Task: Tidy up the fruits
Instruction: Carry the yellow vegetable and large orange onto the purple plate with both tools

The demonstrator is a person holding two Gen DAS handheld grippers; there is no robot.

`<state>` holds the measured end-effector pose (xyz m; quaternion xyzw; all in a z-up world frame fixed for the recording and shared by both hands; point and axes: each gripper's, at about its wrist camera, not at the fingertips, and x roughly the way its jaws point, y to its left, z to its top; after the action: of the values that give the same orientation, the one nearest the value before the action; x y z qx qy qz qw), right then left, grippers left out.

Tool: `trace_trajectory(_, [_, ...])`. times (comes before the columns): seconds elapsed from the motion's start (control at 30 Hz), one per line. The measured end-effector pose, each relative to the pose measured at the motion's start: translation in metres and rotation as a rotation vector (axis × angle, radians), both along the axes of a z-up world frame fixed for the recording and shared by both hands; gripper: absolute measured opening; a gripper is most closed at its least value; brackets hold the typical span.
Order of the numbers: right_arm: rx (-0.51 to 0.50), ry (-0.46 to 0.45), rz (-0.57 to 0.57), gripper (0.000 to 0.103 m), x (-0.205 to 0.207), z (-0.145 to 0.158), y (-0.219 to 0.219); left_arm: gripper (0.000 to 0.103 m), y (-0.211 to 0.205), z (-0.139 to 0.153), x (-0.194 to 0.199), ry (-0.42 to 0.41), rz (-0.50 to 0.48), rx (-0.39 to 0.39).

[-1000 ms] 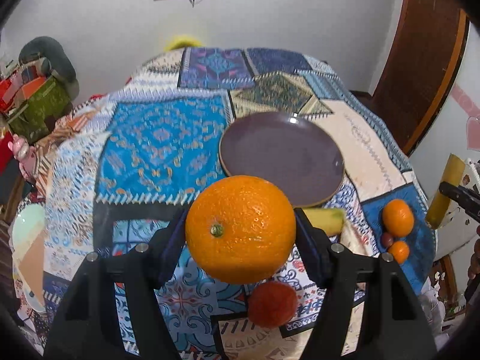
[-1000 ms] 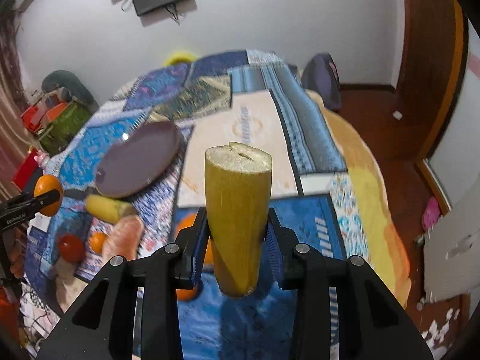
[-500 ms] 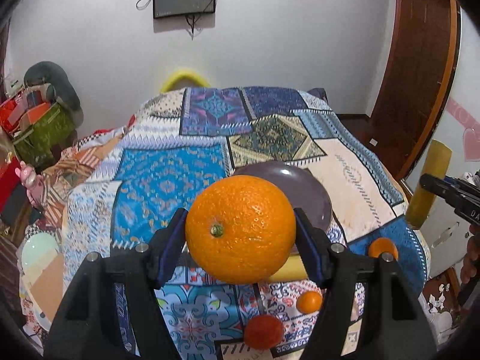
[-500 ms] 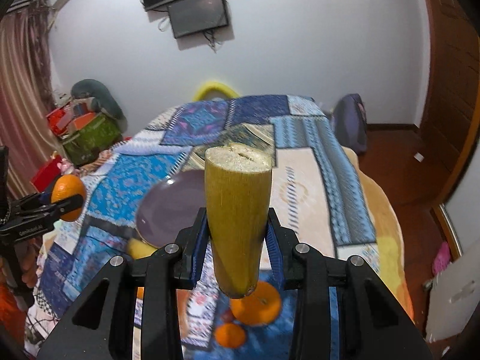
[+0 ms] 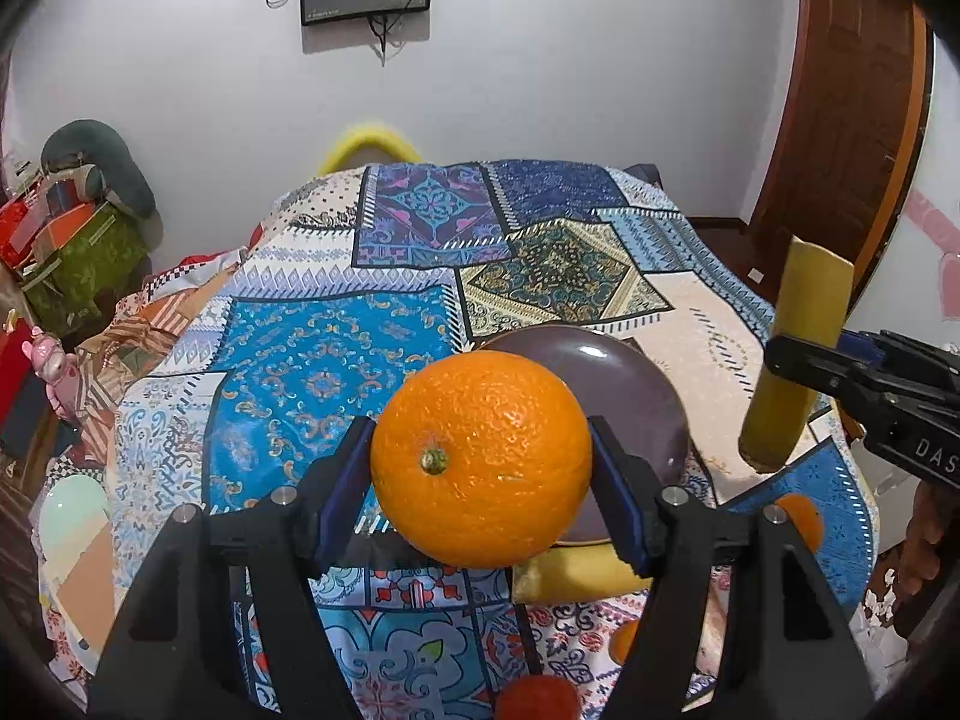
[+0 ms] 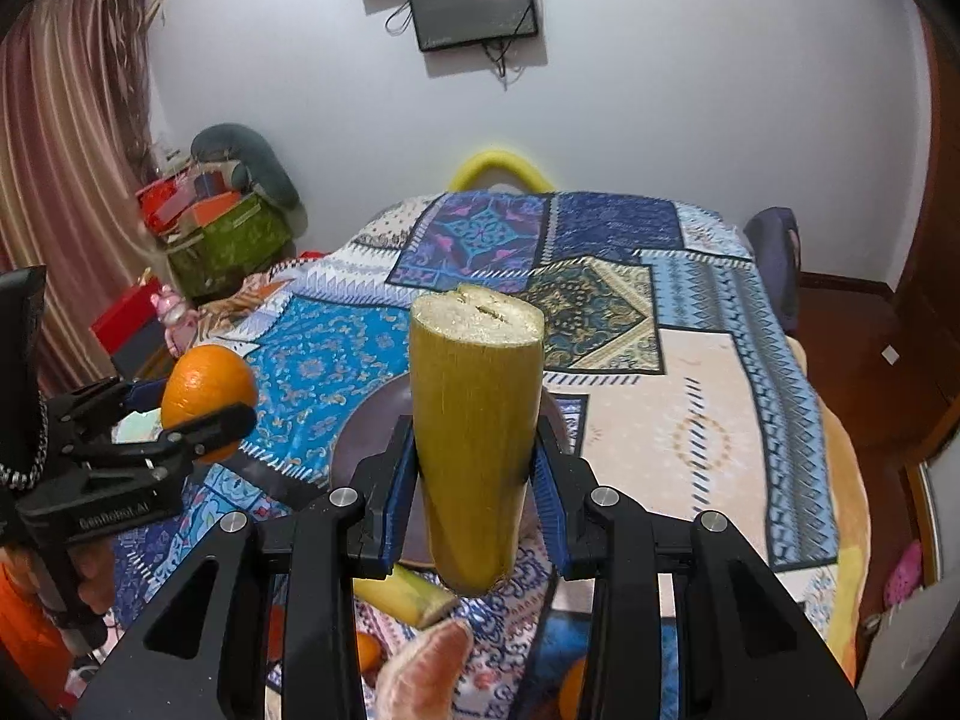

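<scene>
Both grippers now sit higher and farther back from the purple plate [image 5: 648,384], which looks smaller, while the right gripper [image 5: 798,354] with its banana piece [image 5: 792,354] shows larger in the left view.

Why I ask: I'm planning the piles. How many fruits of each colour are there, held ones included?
Orange: 3 (large orange, small orange, second small orange)
Yellow: 2 (held banana piece, lying banana piece)
Red: 1 (red fruit)
Pinkish, kind unclear: 1 (pinkish piece)
Total: 7
</scene>
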<state>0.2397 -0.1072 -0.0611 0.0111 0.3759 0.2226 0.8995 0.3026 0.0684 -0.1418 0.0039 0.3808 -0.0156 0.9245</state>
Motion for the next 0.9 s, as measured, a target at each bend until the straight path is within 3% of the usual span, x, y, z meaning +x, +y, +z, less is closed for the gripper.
trace_trajectory(0.9, [-0.041,0.229,0.034,0.033,0.072,-0.085,0.042,0.068,0.002,-0.08,0.08,0.146,-0.033,-0.034])
